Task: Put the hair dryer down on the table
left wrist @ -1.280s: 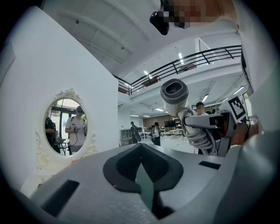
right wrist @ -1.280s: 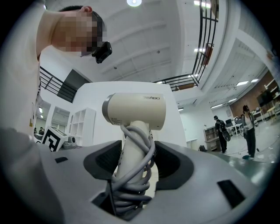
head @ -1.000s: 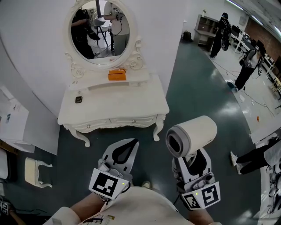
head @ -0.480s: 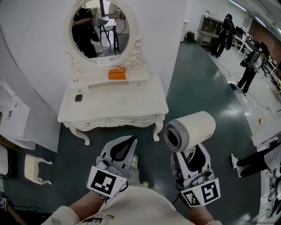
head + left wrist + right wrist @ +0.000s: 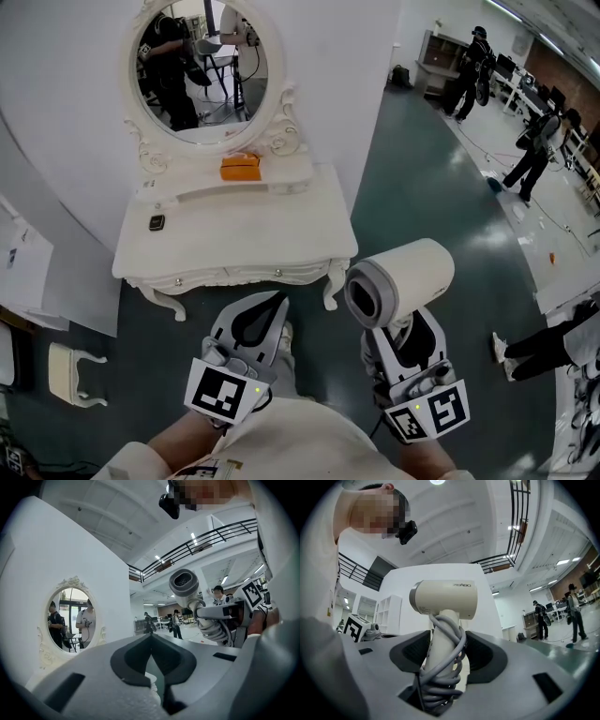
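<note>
A cream hair dryer [image 5: 401, 279] stands upright in my right gripper [image 5: 401, 330], which is shut on its handle; the grey cord is wound round that handle [image 5: 440, 667]. Its barrel [image 5: 445, 599] points left in the right gripper view, and in the head view it hangs over the floor, right of the table's front corner. The white dressing table [image 5: 272, 246] with an oval mirror [image 5: 199, 70] lies ahead and to the left. My left gripper [image 5: 277, 300] is shut and holds nothing, just short of the table's front edge. From the left gripper view, the dryer [image 5: 185, 583] appears at the right.
An orange box [image 5: 240, 167] sits at the back of the table under the mirror, and a small dark object [image 5: 157, 222] lies at the left. A white stool [image 5: 70, 373] stands at the lower left. People stand far right [image 5: 469, 61]; a leg [image 5: 548, 337] is near.
Both grippers, the right one with the dryer, have moved a little closer to the dressing table. In the head view the table has shifted left and downward.
</note>
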Demonstrator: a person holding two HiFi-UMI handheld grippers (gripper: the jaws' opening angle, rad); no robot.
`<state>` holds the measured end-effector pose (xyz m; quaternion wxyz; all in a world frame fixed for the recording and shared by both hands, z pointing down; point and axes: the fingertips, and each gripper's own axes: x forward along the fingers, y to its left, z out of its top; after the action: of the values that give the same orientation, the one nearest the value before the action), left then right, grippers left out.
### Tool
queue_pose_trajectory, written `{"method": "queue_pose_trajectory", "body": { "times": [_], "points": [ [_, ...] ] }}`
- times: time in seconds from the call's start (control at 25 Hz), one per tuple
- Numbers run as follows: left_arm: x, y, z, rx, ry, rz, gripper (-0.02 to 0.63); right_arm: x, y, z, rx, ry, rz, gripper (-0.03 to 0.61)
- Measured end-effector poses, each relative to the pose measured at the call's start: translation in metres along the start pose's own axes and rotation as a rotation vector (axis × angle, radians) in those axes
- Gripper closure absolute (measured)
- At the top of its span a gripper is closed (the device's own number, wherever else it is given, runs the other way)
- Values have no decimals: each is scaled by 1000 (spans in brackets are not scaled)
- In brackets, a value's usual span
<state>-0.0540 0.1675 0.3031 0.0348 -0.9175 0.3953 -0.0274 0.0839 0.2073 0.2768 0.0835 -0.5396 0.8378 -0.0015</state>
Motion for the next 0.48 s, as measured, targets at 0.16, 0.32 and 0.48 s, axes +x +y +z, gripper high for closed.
{"method": "queue_pose_trajectory", "body": {
  "times": [0.16, 0.32, 0.48],
  "points": [
    [28, 30, -9, -6, 4, 0, 600, 36, -18, -14, 4, 19, -9, 342],
    [63, 64, -23, -9, 9, 11, 600, 74, -38, -27, -1, 36, -30, 342],
    [99, 95, -34, -14, 26, -10, 600, 114, -58, -37, -12, 53, -60, 342]
  ]
}}
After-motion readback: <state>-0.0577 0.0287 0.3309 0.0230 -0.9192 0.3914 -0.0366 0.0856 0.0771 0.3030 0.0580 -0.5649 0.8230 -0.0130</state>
